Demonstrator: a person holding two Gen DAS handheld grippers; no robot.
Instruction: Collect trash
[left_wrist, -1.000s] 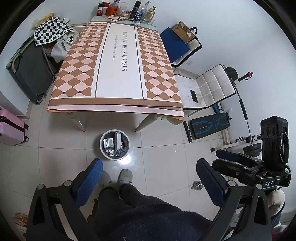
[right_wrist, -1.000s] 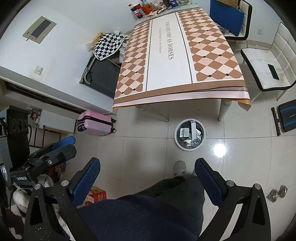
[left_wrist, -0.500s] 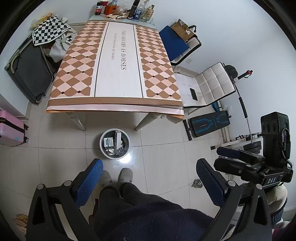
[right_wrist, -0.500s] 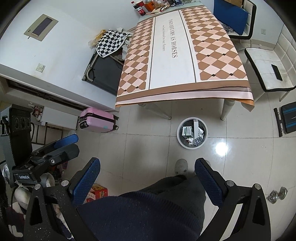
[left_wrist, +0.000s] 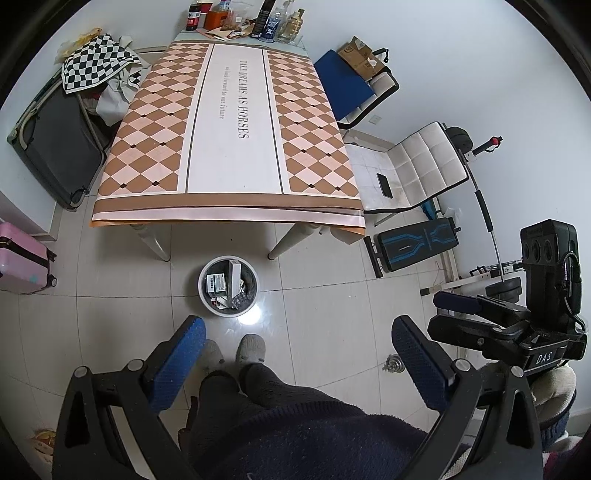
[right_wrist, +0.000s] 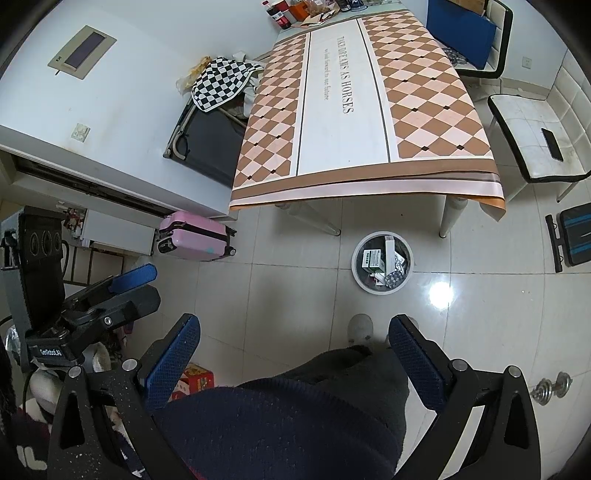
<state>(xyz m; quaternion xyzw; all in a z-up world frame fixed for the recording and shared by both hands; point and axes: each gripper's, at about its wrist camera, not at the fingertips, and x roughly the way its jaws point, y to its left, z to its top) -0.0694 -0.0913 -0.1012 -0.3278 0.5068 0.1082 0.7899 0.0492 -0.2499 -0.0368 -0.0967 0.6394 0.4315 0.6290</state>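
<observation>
A round white waste bin (left_wrist: 207, 267) (right_wrist: 357, 271) stands on the tiled floor in front of the table, holding several small boxes and blister packs. My left gripper (left_wrist: 298, 356) is open and empty, held high over the person's legs and slippers (left_wrist: 251, 347). My right gripper (right_wrist: 294, 356) is likewise open and empty, above the same dark clothing. The right gripper's body shows at the right edge of the left wrist view, the left gripper's body at the left edge of the right wrist view. Both grippers hang well above and short of the bin.
A table (left_wrist: 236, 122) (right_wrist: 351, 110) with a diamond-patterned cloth has bottles and snacks at its far end (left_wrist: 243, 18). White chairs (left_wrist: 410, 170), a workout bench (left_wrist: 417, 243), a pink suitcase (right_wrist: 194, 236), a black suitcase (left_wrist: 51, 144), a small dumbbell (right_wrist: 552, 387) and a red box (right_wrist: 192, 380) surround it.
Both views have drifted slightly: the table and bin sit a little lower and nearer the frame centre. Both grippers stay open and empty.
</observation>
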